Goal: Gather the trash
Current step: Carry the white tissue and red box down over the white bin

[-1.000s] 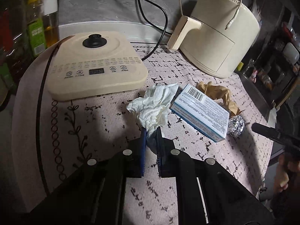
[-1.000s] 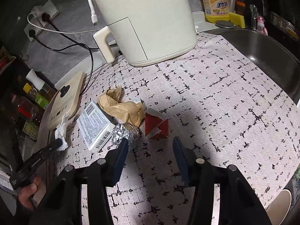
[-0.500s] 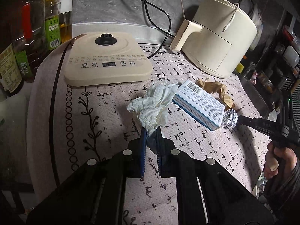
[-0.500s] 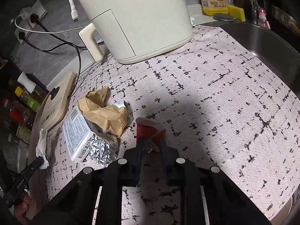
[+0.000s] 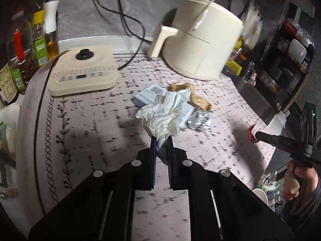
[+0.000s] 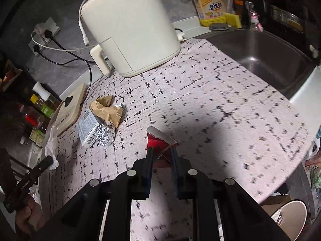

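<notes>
My left claw (image 5: 161, 140) is closed tight on the white tissue (image 5: 164, 112), held above the bench (image 5: 90, 124). My right claw (image 6: 162, 150) pinches the red wrapper (image 6: 158, 139); box (image 6: 85, 127), brown paper (image 6: 106, 110) and foil ball (image 6: 103, 134) lie together on the bench.

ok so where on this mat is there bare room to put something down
Widest free patch: the mat between the air fryer, the sink and the near edge. A smaller patch lies in front of the induction cooker. Crowded: the cluster of box, brown paper and foil ball.
</notes>
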`<move>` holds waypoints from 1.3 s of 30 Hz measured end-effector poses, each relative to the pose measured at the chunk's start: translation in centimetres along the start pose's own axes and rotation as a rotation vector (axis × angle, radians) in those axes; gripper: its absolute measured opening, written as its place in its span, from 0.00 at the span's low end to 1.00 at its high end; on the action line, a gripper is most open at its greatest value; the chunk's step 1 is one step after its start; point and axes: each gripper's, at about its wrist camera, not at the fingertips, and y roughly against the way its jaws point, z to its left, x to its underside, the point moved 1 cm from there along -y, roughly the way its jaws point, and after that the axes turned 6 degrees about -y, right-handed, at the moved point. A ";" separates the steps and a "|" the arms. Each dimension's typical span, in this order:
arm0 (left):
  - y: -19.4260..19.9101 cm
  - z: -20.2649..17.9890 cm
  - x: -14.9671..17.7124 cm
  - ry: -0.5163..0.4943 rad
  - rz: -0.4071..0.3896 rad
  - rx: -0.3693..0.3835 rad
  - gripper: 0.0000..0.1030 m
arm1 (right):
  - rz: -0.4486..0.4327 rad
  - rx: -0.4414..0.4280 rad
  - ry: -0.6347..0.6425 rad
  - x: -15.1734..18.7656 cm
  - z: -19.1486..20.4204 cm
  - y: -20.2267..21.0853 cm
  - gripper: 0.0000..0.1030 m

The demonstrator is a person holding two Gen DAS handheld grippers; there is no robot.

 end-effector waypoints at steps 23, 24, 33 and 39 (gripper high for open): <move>-0.8 -23.1 6.8 -0.200 0.087 0.207 0.10 | -0.069 0.115 -0.169 8.9 -20.4 16.6 0.17; -0.9 -23.9 7.2 -0.206 0.093 0.215 0.10 | -0.066 0.122 -0.178 9.4 -21.2 16.9 0.17; -2.4 -30.5 12.5 -0.251 0.174 0.277 0.10 | -0.012 0.192 -0.276 15.3 -29.5 19.0 0.18; -3.3 -33.8 15.6 -0.282 0.226 0.307 0.10 | 0.010 0.223 -0.326 18.5 -33.2 19.4 0.50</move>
